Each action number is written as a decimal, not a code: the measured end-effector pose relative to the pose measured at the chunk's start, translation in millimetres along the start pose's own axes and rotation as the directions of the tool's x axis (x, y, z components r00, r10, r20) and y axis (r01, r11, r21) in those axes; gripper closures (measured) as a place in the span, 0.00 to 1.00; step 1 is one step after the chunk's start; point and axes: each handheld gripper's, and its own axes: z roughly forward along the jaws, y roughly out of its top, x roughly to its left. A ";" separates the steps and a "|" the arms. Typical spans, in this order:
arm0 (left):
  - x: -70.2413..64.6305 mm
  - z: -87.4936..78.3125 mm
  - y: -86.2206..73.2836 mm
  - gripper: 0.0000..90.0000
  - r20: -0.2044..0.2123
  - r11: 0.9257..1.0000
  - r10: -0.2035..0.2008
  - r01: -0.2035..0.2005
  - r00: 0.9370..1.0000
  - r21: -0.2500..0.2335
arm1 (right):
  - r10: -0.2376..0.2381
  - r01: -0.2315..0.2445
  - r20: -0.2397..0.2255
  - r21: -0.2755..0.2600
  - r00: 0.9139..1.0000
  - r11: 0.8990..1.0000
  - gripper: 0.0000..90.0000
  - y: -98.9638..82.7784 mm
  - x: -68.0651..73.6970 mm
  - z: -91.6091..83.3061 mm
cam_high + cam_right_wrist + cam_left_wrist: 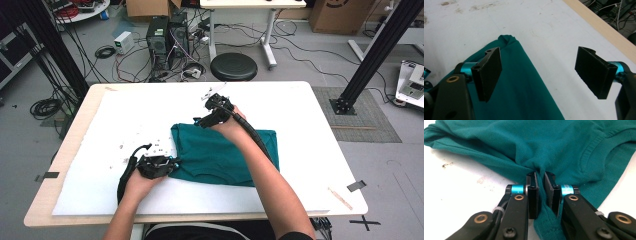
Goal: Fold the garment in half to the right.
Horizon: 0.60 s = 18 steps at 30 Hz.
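while my left gripper [539, 192] sits at the near left corner of the green shirt [220, 152], its jaws are pressed together on a pinch of the cloth, which bunches up between the pads and spills out below them. in the high view that left gripper [162, 166] rests low on the white sheet [100, 150] covering the counter [75, 142], right at the shirt's left edge. the shirt lies folded roughly in the middle of the counter, its collar seam showing to the right in the left gripper view. my right gripper [541, 72] hangs over the far edge of the shirt [524, 82] with its jaws spread wide and nothing between them; one pad is above the cloth, the other above bare white sheet. in the high view the right gripper [215, 112] is at the shirt's far left corner.
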 end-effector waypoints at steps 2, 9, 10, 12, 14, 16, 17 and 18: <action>0.1 0.1 -0.2 0.91 0.000 1.000 -0.003 0.003 1.000 0.000 | 0.004 -0.004 -0.008 0.010 1.000 1.000 0.25 2.2 0.1 4.4; 0.3 0.7 -0.2 0.91 0.004 1.000 -0.007 0.007 1.000 0.003 | -0.003 0.005 -0.029 0.037 1.000 0.999 0.25 13.2 4.9 22.9; 0.4 0.8 -0.2 0.91 0.004 1.000 -0.006 0.006 1.000 0.004 | -0.006 0.007 -0.034 0.039 0.999 0.999 0.25 14.4 5.2 25.8; 0.3 0.8 -0.1 0.91 0.004 1.000 -0.006 0.006 1.000 0.004 | -0.002 0.003 -0.038 0.045 0.999 0.999 0.25 15.9 6.2 31.7; 0.5 0.8 -0.2 0.91 0.005 1.000 -0.005 0.005 1.000 0.003 | -0.003 0.005 -0.044 0.051 0.999 0.999 0.25 16.7 6.6 37.5; 0.7 0.9 -0.1 0.91 0.003 1.000 -0.005 0.005 1.000 0.001 | -0.001 0.004 -0.047 0.063 0.999 0.998 0.25 16.9 7.3 43.0; 0.7 0.9 -0.1 0.91 0.004 1.000 -0.004 0.004 1.000 0.002 | 0.004 -0.001 -0.046 0.072 0.999 0.997 0.25 17.0 7.7 45.6; 0.7 0.9 -0.1 0.91 0.003 1.000 -0.003 0.003 1.000 0.002 | 0.005 -0.001 -0.048 0.074 0.999 0.997 0.25 17.2 7.9 48.4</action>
